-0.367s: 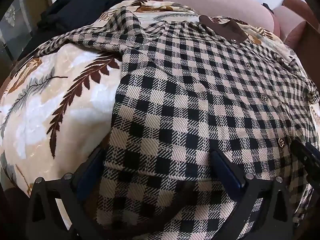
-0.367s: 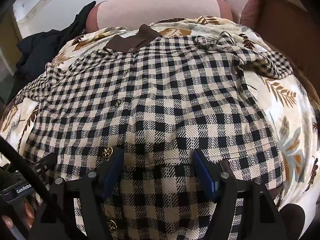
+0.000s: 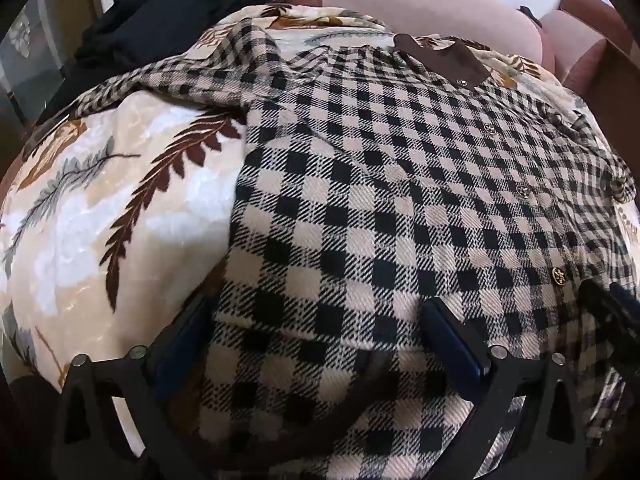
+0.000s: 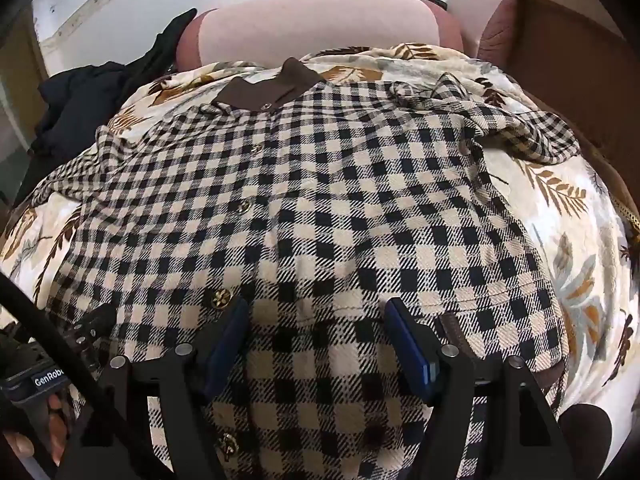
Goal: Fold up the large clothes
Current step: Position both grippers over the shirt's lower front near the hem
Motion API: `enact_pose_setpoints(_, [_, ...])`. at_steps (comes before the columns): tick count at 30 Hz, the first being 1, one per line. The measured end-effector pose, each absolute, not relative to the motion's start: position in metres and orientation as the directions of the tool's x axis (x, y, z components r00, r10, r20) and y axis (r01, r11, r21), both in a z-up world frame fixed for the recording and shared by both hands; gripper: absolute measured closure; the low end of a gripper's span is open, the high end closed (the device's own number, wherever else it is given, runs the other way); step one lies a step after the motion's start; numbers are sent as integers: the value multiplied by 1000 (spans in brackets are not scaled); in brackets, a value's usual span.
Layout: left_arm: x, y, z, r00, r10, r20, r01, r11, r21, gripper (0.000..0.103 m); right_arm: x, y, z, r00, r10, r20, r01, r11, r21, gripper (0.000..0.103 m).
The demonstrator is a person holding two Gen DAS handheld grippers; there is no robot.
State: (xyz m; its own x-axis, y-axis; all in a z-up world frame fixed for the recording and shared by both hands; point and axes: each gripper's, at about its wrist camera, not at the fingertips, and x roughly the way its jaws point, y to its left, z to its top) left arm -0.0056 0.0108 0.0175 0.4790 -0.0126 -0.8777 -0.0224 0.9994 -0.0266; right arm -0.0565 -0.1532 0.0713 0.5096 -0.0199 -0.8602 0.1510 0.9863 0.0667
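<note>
Checked shirt [image 3: 400, 200] hem between both spread tools — left tool [image 3: 316, 320], right tool [image 4: 316, 316]

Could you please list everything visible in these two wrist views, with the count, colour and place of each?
checked shirt: one, black and beige, spread buttons-up on the blanket
collar: one, brown, at the shirt's far end
buttons: several, gold, in a row down the shirt front
blanket: one, cream with brown and grey leaf print, under the shirt
dark clothing: one heap, black, beyond the blanket on the left
cushions: at least two, pink, behind the blanket
left gripper: one, black with blue pads, open over the shirt's near hem
right gripper: one, black with blue pads, open over the hem
hand: one, partly visible, lower left in the right wrist view
</note>
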Motion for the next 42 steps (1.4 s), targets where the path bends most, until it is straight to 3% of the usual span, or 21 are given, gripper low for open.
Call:
enact_pose_setpoints(4, [-12,19,27,470,-11,-883,-53,998,-41,6,-56,-159,73,491,16,-871,143,985,99,26])
enact_pose_setpoints(18, [-26,31,64,535,-16,-844,-87,993,-74,6,-63,-156,75,486,18,-874,133,987,95,26])
enact_pose_setpoints(42, [-38,35,54,544,16,-839,-106,993,-49,6,-64,-150,69,485,3,-875,132,988,76,24])
